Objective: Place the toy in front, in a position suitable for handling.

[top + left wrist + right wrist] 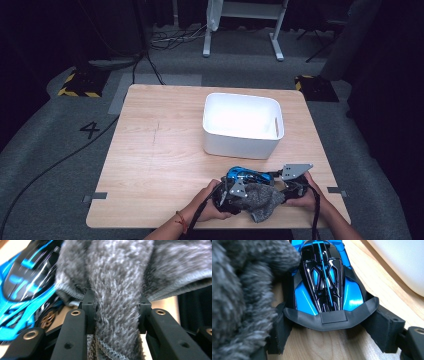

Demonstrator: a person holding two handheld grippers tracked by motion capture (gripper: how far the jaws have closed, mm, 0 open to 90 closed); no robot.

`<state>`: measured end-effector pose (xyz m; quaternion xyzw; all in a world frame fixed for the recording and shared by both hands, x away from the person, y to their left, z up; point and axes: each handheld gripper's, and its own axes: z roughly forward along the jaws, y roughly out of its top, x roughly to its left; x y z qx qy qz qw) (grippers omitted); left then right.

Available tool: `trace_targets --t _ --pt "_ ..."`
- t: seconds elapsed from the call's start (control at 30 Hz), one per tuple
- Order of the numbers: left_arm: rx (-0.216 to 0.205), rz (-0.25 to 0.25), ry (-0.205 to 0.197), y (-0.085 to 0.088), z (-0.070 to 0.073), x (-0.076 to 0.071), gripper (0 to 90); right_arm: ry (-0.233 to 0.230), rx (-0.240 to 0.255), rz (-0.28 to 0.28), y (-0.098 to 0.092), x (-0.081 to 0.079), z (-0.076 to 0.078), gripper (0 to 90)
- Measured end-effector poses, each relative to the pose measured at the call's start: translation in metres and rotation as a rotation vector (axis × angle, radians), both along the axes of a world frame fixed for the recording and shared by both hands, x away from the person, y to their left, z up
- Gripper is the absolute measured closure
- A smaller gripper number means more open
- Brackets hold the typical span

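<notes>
**Cloth in one grip, toy car in the other**

My left gripper (pixel 117 307) has its jaws clamped on a fold of the grey fluffy cloth (pixel 117 277), bunched so I can rub it against the toy car (pixel 324 282). My right gripper (pixel 329 322) braces the car by its black rear bumper, jaws closed against its sides, at the near edge of the tabletop (pixel 165 150). The car is glossy blue and black. The white bin (pixel 240 145) sits just beyond.

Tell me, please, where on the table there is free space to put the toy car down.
The wooden table is bare left of the white bin, up to its left edge, and along the far edge behind the bin. It is crowded at the near edge, where both tongs, the grey cloth and the blue car sit together.
</notes>
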<state>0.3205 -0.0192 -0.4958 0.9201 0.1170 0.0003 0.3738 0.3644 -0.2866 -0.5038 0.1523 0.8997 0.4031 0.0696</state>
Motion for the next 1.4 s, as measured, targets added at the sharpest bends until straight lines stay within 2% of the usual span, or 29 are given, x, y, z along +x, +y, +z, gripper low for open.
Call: trace_targets --t 0.13,0.2,0.23,0.27,0.3,0.37,0.4,0.43,0.47,0.5,0.57,0.63,0.7,0.73,0.8,0.87,0.9,0.97,1.23,1.27,1.33,1.37,1.4 --pt "0.031 0.011 -0.038 0.006 0.001 0.003 64.5 -0.001 0.0 0.001 0.0 0.0 0.0 26.2" --pt "0.043 0.021 -0.039 0.009 0.002 0.004 64.7 -0.001 0.0 0.0 0.0 0.0 0.0 26.2" --pt "0.055 0.048 -0.049 0.018 0.003 0.006 64.7 -0.001 0.0 0.0 0.0 0.0 0.0 26.2" --pt "0.055 0.048 -0.049 0.018 0.003 0.006 64.8 -0.001 0.0 0.0 0.0 0.0 0.0 26.2" --pt "0.069 0.081 -0.062 0.031 0.004 0.009 64.8 0.0 0.0 0.0 0.0 0.0 0.0 26.2" --pt "0.088 0.13 -0.079 0.045 0.006 0.013 64.8 0.0 0.0 0.0 0.0 0.0 0.0 26.2" --pt "0.088 0.13 -0.079 0.045 0.006 0.013 64.8 0.0 0.001 0.0 0.0 0.0 0.0 26.2" --pt "0.1 0.2 -0.084 0.059 0.007 0.018 65.0 0.0 0.001 0.0 0.0 0.0 0.0 26.2" --pt "0.109 0.23 -0.09 0.064 0.007 0.021 65.3 0.0 0.001 0.001 0.0 0.0 0.0 26.2" --pt "0.11 0.288 -0.09 0.074 0.007 0.026 65.2 0.0 0.001 0.001 0.0 0.0 0.0 26.2" --pt "0.098 0.377 -0.068 0.091 0.007 0.036 65.0 0.0 0.001 0.001 0.0 0.0 0.0 26.2" --pt "0.082 0.444 -0.053 0.102 0.006 0.043 63.9 0.001 0.001 0.003 0.0 0.0 0.0 26.2" --pt "0.078 0.456 -0.05 0.104 0.006 0.045 63.3 0.001 0.0 0.004 0.0 0.0 0.0 26.2" --pt "0.061 0.472 -0.038 0.107 0.006 0.048 63.3 0.003 0.0 0.007 0.0 0.0 0.0 26.3" --pt "0.06 0.478 -0.042 0.105 0.006 0.05 61.9 0.0 0.0 0.022 0.0 0.0 0.0 26.3" --pt "0.074 0.476 -0.073 0.099 0.007 0.051 61.1 -0.001 0.001 0.035 0.001 0.0 0.0 26.3" --pt "0.107 0.489 -0.115 0.092 0.009 0.053 57.7 0.0 0.001 0.054 0.0 -0.001 0.0 26.4" --pt "0.114 0.479 -0.13 0.085 0.011 0.055 56.4 0.004 0.004 0.068 0.001 -0.001 0.0 26.4" --pt "0.129 0.426 -0.115 0.064 0.011 0.063 57.8 0.013 0.022 0.152 0.008 -0.005 0.001 26.5" --pt "0.124 0.39 -0.085 0.06 0.011 0.063 58.0 -0.006 -0.005 0.185 0.017 -0.009 0.001 26.5" --pt "0.115 0.33 -0.048 0.057 0.01 0.062 57.9 -0.016 -0.013 0.187 0.021 -0.009 0.001 26.4" --pt "0.129 0.299 -0.056 0.054 0.01 0.059 58.9 -0.02 -0.015 0.189 0.022 -0.008 0.002 26.3" --pt "0.134 0.29 -0.072 0.053 0.01 0.058 61.8 -0.019 -0.02 0.188 0.022 -0.008 0.002 26.2"
